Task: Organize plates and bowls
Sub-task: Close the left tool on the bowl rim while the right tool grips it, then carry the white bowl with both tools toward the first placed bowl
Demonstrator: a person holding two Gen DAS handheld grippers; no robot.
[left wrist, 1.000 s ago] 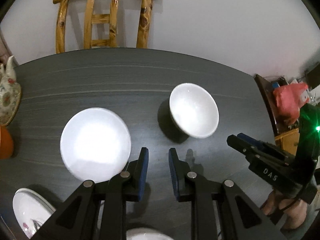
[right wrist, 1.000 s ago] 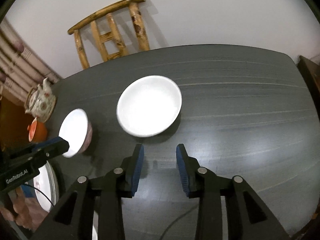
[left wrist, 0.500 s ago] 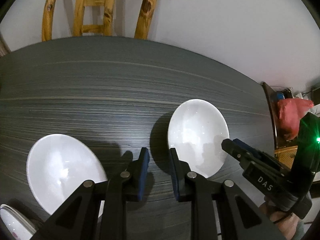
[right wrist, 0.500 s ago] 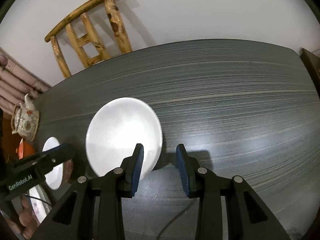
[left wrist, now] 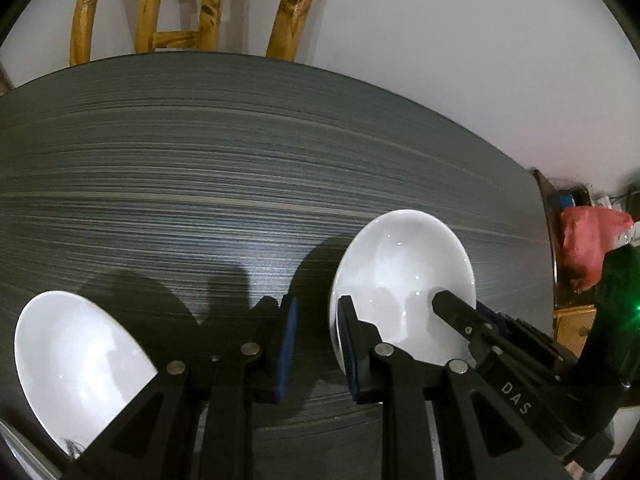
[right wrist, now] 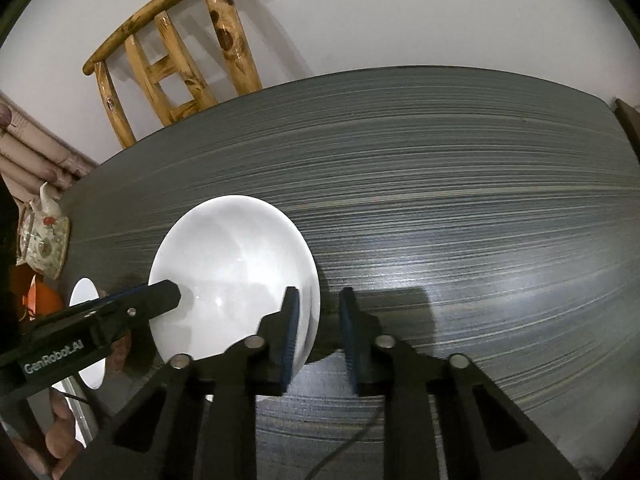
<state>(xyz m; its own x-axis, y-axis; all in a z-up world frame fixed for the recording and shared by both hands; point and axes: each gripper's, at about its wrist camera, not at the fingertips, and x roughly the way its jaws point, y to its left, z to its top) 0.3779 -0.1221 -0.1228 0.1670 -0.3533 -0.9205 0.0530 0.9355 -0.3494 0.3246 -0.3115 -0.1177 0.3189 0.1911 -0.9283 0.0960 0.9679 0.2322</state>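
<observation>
A plain white bowl stands on the dark table. My left gripper straddles its left rim, one blue pad inside the bowl and one outside, with a gap still showing. In the right wrist view the left gripper's tip sits at that rim. My right gripper straddles the opposite rim, and its jaws are closing with the rim between them, the pads not touching it. In the left wrist view the right gripper reaches over the bowl's right side. A second white bowl stands further left.
A wooden chair stands behind the table's far edge by a white wall. A flowered teapot and an orange object sit at the table's left end. A red bag lies on a cabinet past the right edge.
Both grippers have sunk and moved forward onto the plain white bowl, going from short of it to straddling opposite rims. The right gripper's jaws have narrowed.
</observation>
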